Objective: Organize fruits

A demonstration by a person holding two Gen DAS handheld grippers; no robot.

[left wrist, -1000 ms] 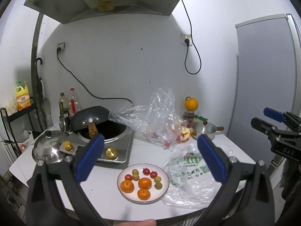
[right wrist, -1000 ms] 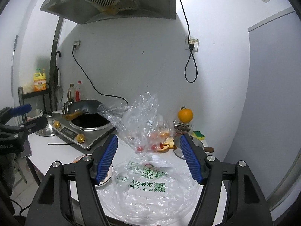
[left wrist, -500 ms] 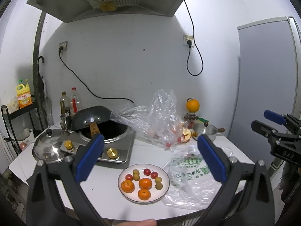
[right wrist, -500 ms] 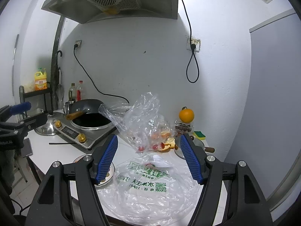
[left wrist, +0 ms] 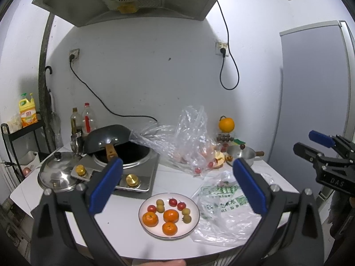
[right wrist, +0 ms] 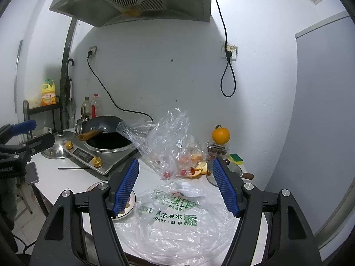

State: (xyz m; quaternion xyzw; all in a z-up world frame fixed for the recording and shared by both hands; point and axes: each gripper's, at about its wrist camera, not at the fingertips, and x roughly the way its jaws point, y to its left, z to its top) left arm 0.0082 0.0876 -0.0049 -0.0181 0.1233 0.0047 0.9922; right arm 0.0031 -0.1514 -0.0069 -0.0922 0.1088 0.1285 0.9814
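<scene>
Behind the spread right hand-held gripper (right wrist: 175,186), plate (right wrist: 133,199) half hidden; left hand-held gripper (left wrist: 177,186) likewise spread.

We see a glossy white plate (left wrist: 192,207) on the smooth matt white table (left wrist: 124,210), beside a thin, crinkled clear plastic bag (right wrist: 177,226). The pot lid (left wrist: 56,174) is shiny polished metal, the wok (left wrist: 106,136) is matt dark with a wooden handle.
</scene>
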